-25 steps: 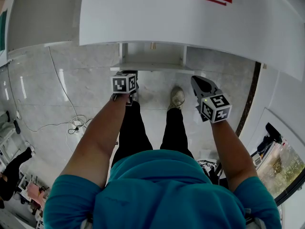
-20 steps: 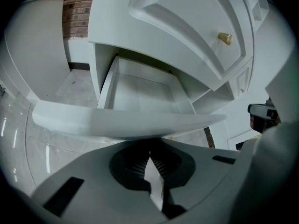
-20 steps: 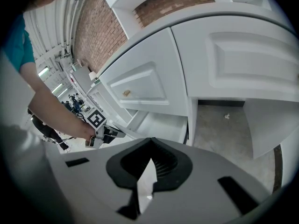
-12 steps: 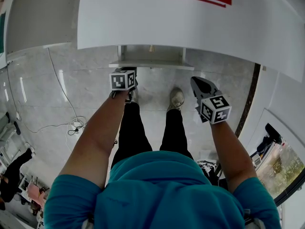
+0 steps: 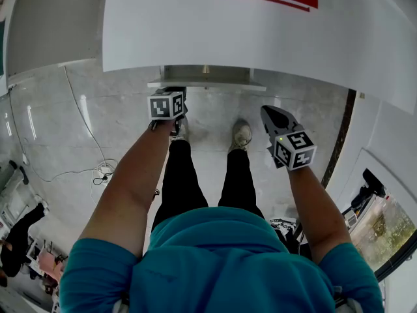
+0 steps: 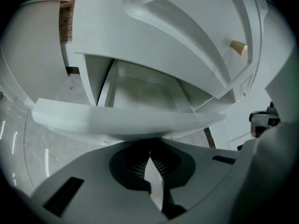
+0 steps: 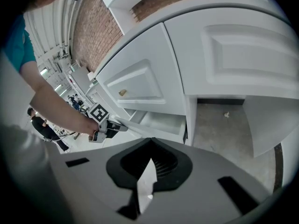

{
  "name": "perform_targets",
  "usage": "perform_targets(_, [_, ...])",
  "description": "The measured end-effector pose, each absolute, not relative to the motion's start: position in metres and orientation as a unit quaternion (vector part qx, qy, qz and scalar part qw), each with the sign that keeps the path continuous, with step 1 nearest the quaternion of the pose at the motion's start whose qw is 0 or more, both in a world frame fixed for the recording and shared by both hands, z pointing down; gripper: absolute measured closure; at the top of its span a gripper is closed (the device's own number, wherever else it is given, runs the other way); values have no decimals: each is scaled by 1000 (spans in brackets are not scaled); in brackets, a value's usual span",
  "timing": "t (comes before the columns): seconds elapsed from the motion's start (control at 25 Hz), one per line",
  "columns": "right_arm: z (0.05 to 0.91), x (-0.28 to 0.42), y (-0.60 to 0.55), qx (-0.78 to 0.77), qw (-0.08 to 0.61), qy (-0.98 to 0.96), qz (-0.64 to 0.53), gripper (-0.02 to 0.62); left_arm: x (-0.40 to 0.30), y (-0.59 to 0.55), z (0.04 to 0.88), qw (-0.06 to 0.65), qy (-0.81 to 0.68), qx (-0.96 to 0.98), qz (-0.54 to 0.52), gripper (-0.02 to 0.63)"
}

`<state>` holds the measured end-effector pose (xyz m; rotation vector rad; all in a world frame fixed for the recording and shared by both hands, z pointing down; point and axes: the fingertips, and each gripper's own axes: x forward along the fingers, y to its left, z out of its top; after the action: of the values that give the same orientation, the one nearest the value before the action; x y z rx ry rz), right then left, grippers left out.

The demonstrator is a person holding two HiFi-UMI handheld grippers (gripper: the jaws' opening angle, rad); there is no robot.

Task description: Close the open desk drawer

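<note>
My left tongs (image 6: pixel 149 154), jaws together on nothing, have their tips at the front panel of the open drawer (image 6: pixel 126 122) and apparently pressed against it. From above they meet that panel near its left end rather than its middle. The drawer lies directly ahead of these tongs, part-way out from under the white counter (image 5: pixel 228 31), and its tray looks bare. I judge it to be a stiff, painted box on runners, light while unloaded. It should be pushed flat on its face, since I can see no handle on it. The paint looks smooth, so the tips may slide, and a push this far off centre may skew it. My right tongs (image 7: pixel 150 158), also together and empty, hang well apart to the right and touch nothing. Above the left tongs is a panelled front with a brass knob (image 6: pixel 238 47). Below both tongs are my shoe (image 5: pixel 242 134) and the marble floor (image 5: pixel 58 109), where a cable (image 5: pixel 85 168) lies far to the left. Nothing seems to block the drawer's travel.
</note>
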<state>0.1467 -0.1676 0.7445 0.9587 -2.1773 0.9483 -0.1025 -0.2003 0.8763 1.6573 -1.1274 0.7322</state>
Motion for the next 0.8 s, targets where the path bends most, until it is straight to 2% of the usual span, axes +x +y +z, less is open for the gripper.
perform_targets(0.8, [752,149,-173,360,286,-810,365,574,-106,-247,875,467,-473,687,294,591])
